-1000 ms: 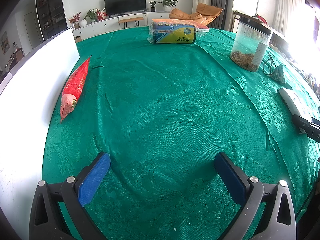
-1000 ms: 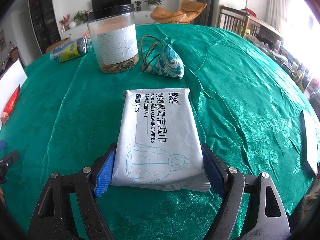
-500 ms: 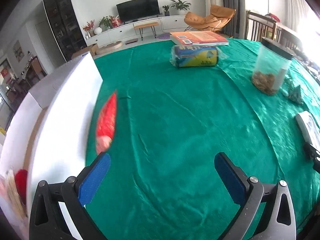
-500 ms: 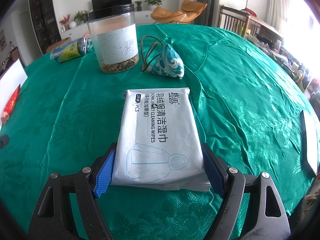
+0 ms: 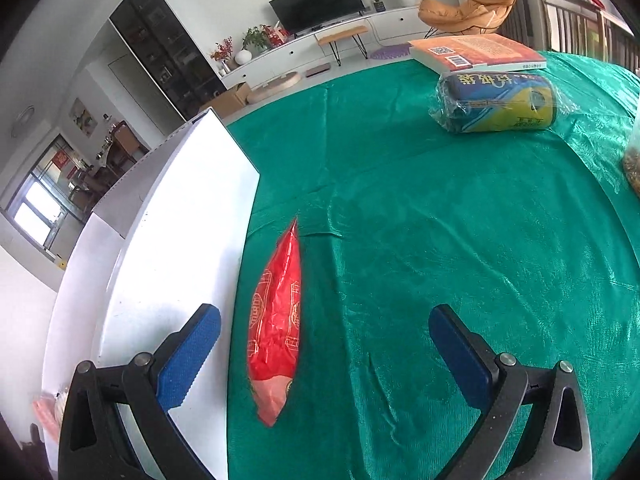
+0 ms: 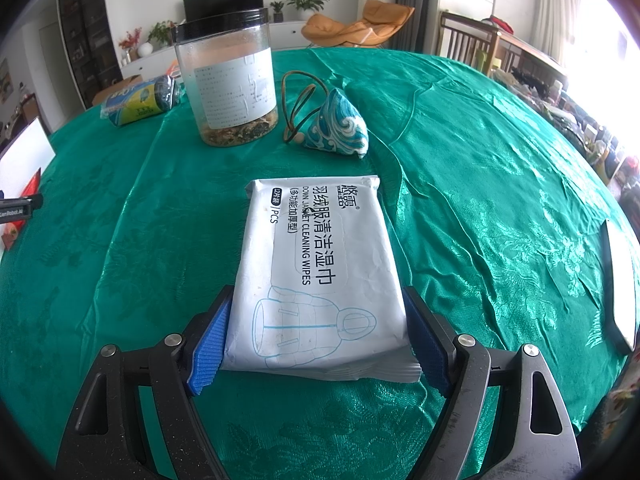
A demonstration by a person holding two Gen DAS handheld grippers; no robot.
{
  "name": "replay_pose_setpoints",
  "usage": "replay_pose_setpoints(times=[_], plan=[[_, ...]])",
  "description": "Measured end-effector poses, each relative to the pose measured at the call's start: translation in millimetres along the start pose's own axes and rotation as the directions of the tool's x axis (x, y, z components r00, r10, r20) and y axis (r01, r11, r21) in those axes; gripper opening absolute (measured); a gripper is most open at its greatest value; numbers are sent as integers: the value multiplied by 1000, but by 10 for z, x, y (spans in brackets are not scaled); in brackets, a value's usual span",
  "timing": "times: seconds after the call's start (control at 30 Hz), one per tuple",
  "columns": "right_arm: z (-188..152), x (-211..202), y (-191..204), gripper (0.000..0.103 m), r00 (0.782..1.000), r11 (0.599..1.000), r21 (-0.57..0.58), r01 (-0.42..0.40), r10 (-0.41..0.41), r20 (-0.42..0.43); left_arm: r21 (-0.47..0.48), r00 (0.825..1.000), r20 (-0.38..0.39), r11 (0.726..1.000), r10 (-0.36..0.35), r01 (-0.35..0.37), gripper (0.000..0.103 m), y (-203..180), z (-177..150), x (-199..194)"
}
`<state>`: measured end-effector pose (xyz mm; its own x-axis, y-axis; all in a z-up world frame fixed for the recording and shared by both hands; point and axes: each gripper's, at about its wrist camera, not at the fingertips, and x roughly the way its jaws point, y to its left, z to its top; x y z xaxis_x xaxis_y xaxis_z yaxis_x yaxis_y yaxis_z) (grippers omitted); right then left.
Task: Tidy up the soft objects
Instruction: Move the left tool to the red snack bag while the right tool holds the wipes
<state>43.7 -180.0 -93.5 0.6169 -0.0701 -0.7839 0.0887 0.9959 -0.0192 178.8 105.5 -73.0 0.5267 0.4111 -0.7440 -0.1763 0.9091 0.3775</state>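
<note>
A white pack of cleaning wipes (image 6: 316,264) lies flat on the green tablecloth (image 6: 480,200). My right gripper (image 6: 318,300) has a blue pad against each long side of its near end. A red snack packet (image 5: 276,320) lies lengthwise beside the wall of a white box (image 5: 180,232). My left gripper (image 5: 324,312) hangs open above the packet. Its left finger is over the box wall and its right finger over bare cloth, and neither touches the packet. A blue-and-yellow wrapped roll pack (image 5: 496,100) sits far back.
A clear jar (image 6: 228,80) with a black lid and a blue patterned pouch (image 6: 340,126) with a cord stand beyond the wipes. An orange book (image 5: 476,52) lies behind the roll pack. A flat white object (image 6: 620,280) rests at the right table edge.
The left gripper has swung left toward the white box, so the red packet now lies between its open fingers. The right gripper and the wipes have not moved.
</note>
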Motion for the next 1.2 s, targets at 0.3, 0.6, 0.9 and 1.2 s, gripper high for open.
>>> replay_pose_setpoints(times=[0.3,0.6,0.9,1.2], plan=[[-1,-4,2,83,1000,1000,0,0,0,0,-12,1000,-22,1000,12,-12,103,-9,12,127],[0,1,1,83,1000,1000,0,0,0,0,-55,998,-58,998,-10,7,103,68,1,247],[-1,0,2,83,1000,1000,0,-1,1,0,-133,601,60,590,-797,796,101,56,-154,-682],[-1,0,3,83,1000,1000,0,-1,1,0,-128,867,119,858,-484,497,103,231,-139,-615]])
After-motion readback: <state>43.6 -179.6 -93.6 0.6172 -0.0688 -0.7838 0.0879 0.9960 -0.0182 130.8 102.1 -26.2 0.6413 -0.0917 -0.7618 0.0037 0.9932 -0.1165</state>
